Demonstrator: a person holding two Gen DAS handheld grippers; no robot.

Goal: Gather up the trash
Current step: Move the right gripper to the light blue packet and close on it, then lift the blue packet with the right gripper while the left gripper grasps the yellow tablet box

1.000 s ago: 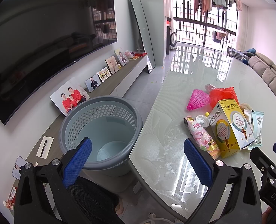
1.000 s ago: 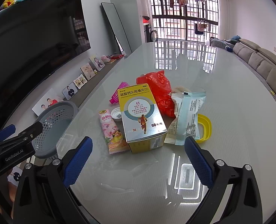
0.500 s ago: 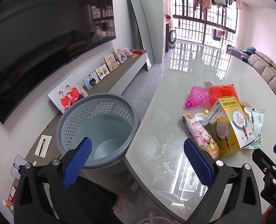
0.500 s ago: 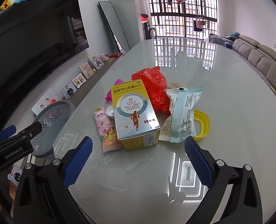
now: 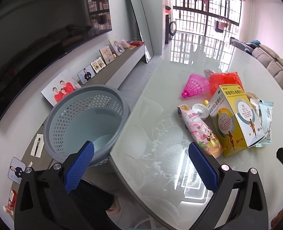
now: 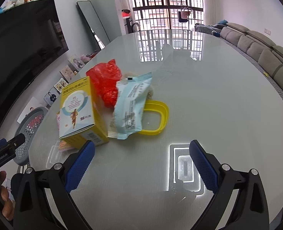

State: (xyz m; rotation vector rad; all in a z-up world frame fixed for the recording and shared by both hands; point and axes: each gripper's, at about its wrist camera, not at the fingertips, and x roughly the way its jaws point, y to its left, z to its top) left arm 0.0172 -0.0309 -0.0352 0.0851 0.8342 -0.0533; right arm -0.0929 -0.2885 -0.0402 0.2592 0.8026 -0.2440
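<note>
A pile of trash lies on the glossy white table: a yellow medicine box, a pink snack pouch, a white cap, a pink mesh cone, a red plastic bag, a light-blue wrapper and a yellow plastic lid. A grey perforated bin stands empty beside the table's left edge. My left gripper is open over the table edge by the bin. My right gripper is open, low over the table just before the box and wrapper.
A large dark TV hangs on the left wall above a low console with photo frames. A tall mirror leans at the far wall. A grey sofa runs along the right. A barred window is at the back.
My right gripper has moved forward and lower toward the trash pile, which now looms closer. My left gripper has drifted slightly back and left; the bin sits more centrally in its view.
</note>
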